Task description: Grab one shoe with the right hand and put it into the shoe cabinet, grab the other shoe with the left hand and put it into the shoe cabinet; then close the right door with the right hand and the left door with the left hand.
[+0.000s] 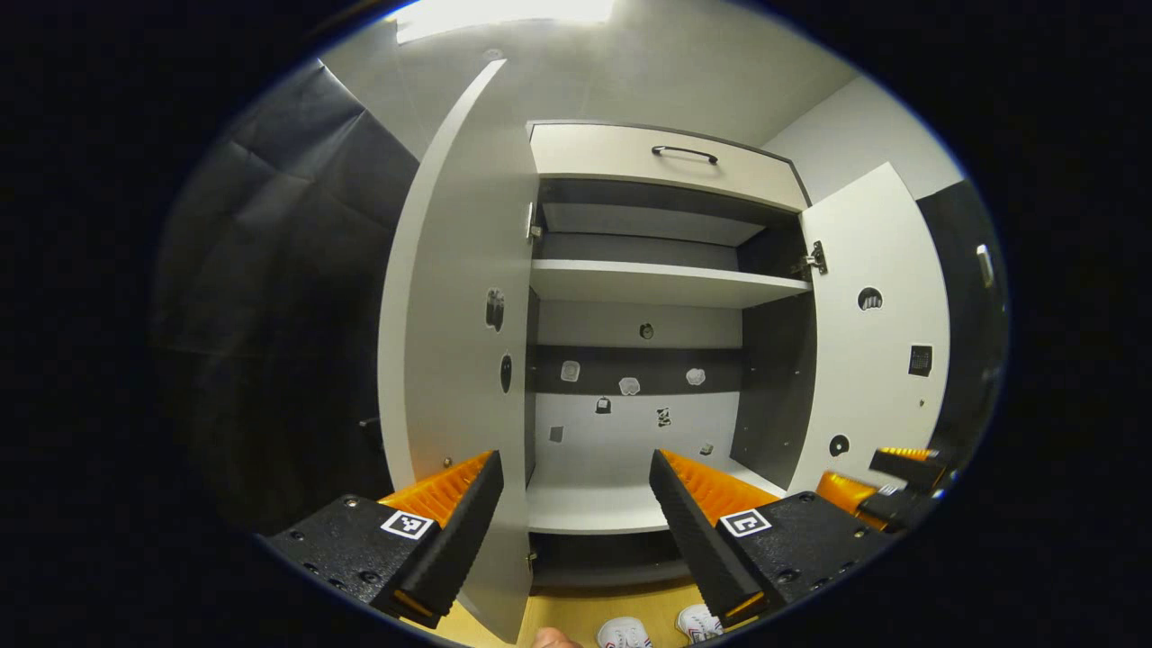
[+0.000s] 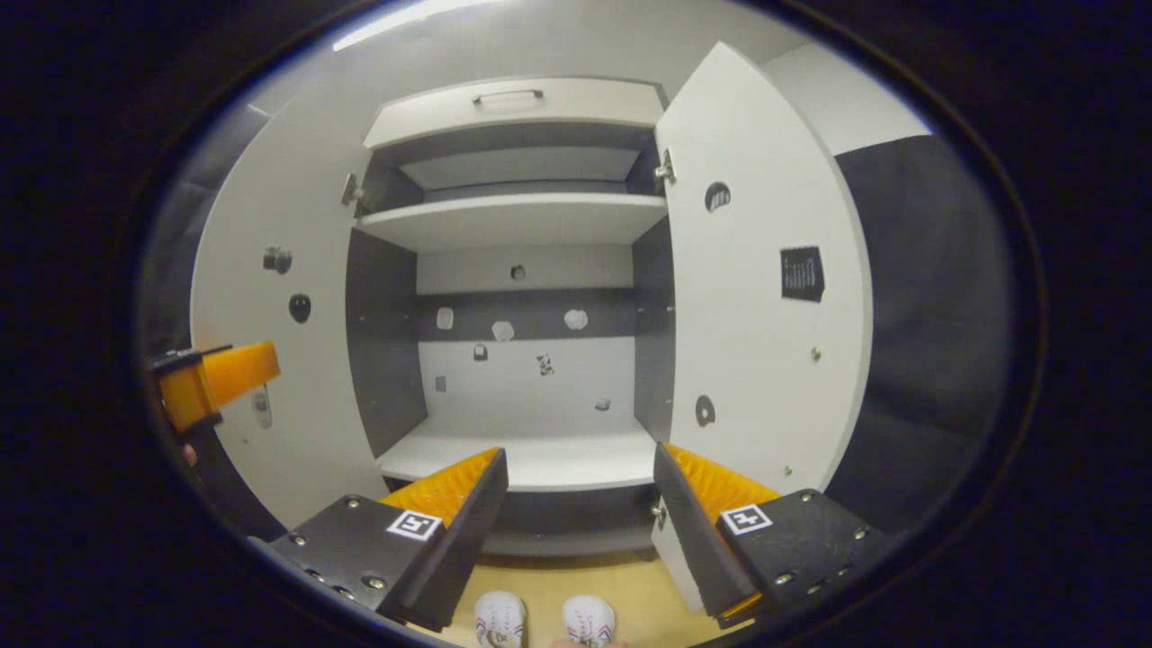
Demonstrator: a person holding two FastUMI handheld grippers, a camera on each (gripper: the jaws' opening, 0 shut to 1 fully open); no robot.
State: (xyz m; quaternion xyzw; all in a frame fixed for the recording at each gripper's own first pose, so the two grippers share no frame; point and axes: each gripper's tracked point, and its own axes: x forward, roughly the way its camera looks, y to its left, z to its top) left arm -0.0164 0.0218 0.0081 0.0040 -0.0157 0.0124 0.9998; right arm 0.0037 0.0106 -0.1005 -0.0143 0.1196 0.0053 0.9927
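This is a recording booth dressed up as a home entryway, not a lived-in room. A tall cabinet (image 2: 517, 270) stands with both doors swung wide, its shelves (image 2: 513, 216) bare, and small stickers (image 2: 502, 330) dot its back panel and door insides the way test markers would. Black cloth (image 1: 270, 270) hangs as a wall to either side, with plain pale wall above. The floor (image 2: 576, 576) is light wood, and a strip light (image 1: 504, 13) glares overhead. A drawer (image 1: 666, 162) with a dark handle tops the cabinet.
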